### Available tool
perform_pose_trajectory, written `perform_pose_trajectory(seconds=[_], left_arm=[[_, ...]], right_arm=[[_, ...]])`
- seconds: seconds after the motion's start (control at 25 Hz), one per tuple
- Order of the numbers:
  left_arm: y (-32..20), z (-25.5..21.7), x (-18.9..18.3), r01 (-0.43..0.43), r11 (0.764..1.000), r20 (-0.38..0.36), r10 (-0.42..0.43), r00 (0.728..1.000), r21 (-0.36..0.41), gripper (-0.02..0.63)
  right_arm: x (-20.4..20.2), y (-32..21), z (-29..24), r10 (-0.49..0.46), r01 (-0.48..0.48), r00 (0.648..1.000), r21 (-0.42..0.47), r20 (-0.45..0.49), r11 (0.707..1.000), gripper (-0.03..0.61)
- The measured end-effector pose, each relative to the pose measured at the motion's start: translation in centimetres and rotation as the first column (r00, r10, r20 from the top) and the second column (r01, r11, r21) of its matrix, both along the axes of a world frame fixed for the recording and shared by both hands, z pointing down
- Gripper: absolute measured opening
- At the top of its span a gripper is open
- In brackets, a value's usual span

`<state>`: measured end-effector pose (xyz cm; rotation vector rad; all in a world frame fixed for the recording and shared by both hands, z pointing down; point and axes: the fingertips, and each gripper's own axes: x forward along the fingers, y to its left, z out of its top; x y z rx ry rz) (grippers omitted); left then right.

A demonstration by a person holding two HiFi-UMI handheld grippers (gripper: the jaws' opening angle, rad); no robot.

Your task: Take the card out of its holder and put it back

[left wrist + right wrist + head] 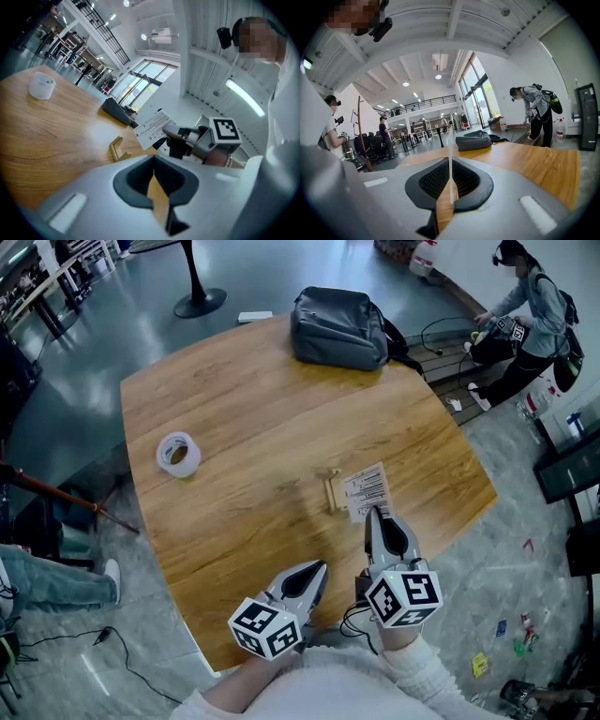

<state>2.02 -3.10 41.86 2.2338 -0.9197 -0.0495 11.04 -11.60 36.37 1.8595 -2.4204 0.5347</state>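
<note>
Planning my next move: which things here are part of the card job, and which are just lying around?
Job: card, clamped in the right gripper; wooden holder, empty, on the table.
Lying about: tape roll; grey bag at the table's far edge.

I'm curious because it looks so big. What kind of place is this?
Probably a large open office or workshop hall: an upstairs balcony crosses the back, desks and office chairs fill the floor, and tall windows line one side.
</note>
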Motion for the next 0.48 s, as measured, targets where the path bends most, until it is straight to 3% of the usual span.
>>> perform_pose_trajectory(seconds=[0.48], left_arm=[[0.1, 4.7, 0.2, -0.016, 0.993, -0.023, 0.013, 1.000, -0.120, 0.008]], right_arm=[[0.0, -4.2, 3.9, 0.026, -0.026, 1.000, -0.046, 0.001, 0.999, -0.005]])
